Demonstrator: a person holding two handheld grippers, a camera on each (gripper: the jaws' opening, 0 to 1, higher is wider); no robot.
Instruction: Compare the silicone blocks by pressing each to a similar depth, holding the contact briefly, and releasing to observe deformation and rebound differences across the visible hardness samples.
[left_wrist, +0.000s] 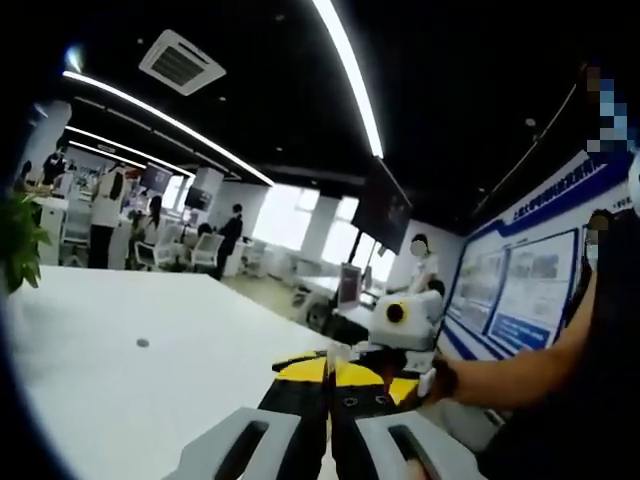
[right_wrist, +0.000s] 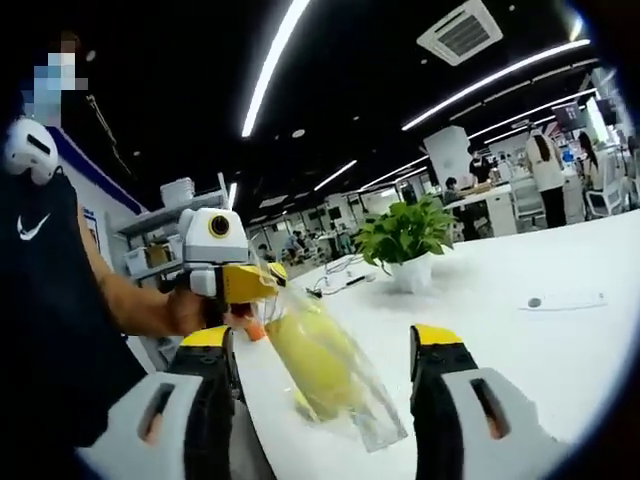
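One yellow block in a clear bag (right_wrist: 325, 375) is all I can see. My left gripper (right_wrist: 250, 284) has its jaws pinching the bag's top, dangling it above the white tabletop (right_wrist: 520, 340). My right gripper (right_wrist: 325, 350) has jaws spread either side, not touching. I reckon no pressing's done yet; the whole comparison is left.

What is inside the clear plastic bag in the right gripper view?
Inside the clear plastic bag lies a yellow block, probably silicone. The left gripper pinches the bag's top end. Whether more pieces lie behind the block cannot be seen.
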